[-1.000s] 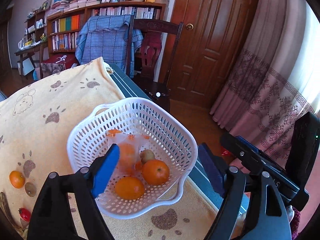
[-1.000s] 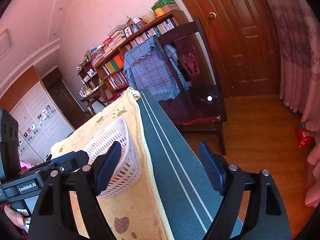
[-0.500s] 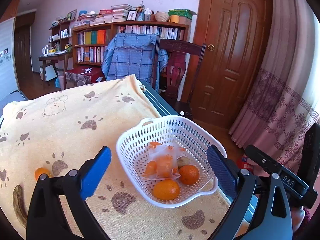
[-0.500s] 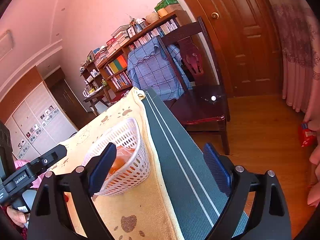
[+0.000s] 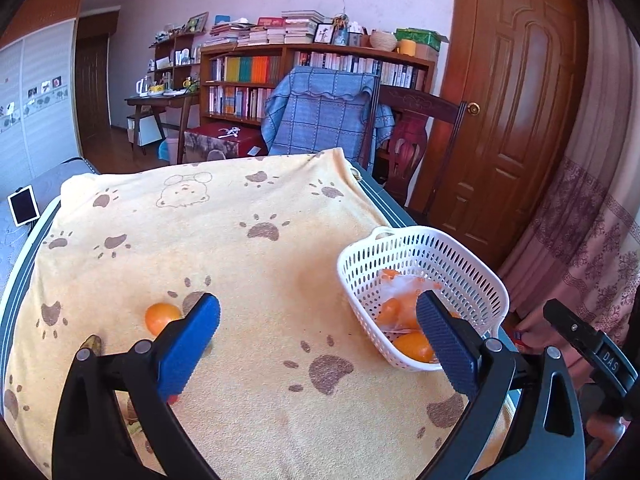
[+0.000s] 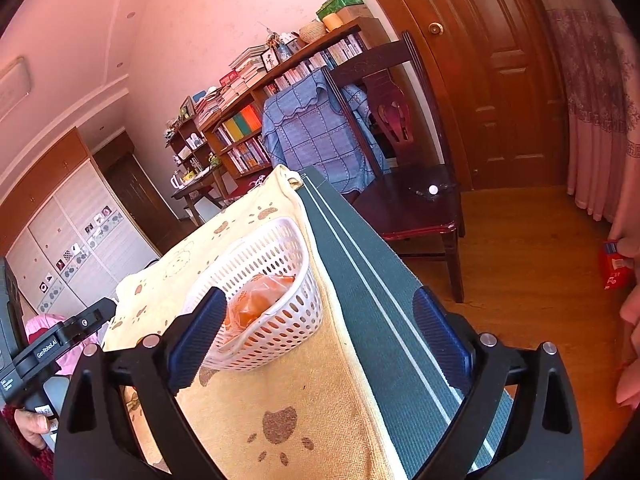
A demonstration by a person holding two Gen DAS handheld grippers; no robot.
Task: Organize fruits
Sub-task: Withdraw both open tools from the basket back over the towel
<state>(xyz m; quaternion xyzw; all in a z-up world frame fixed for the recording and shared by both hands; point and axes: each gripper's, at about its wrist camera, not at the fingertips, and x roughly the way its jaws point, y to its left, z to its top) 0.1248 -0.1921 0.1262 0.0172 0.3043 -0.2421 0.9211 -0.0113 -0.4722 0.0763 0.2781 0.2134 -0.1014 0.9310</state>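
A white perforated basket (image 5: 416, 231) stands near the right edge of the yellow paw-print cloth (image 5: 248, 264). It holds an orange (image 5: 412, 346) and a clear bag of orange fruit (image 5: 400, 300). A loose orange (image 5: 160, 317) lies on the cloth at the left, by a dark banana tip (image 5: 92, 346). My left gripper (image 5: 316, 308) hangs open over bare cloth between the two, holding nothing. In the right wrist view the basket (image 6: 280, 320) and its bag (image 6: 260, 296) sit ahead and left. My right gripper (image 6: 320, 300) is opening, with nothing gripped, over the cloth's edge.
A green striped mat (image 6: 376, 288) runs along the table's right edge, with wooden floor (image 6: 520, 264) below. A dark wooden chair (image 6: 416, 204) and a blue plaid cover (image 5: 320, 116) stand beyond the far end. A hand with a red packet (image 6: 614, 264) is at the right.
My left gripper swung left away from the basket, which now sits at the right, and its jaws widened. My right gripper's jaws widened too, and more of the basket shows.
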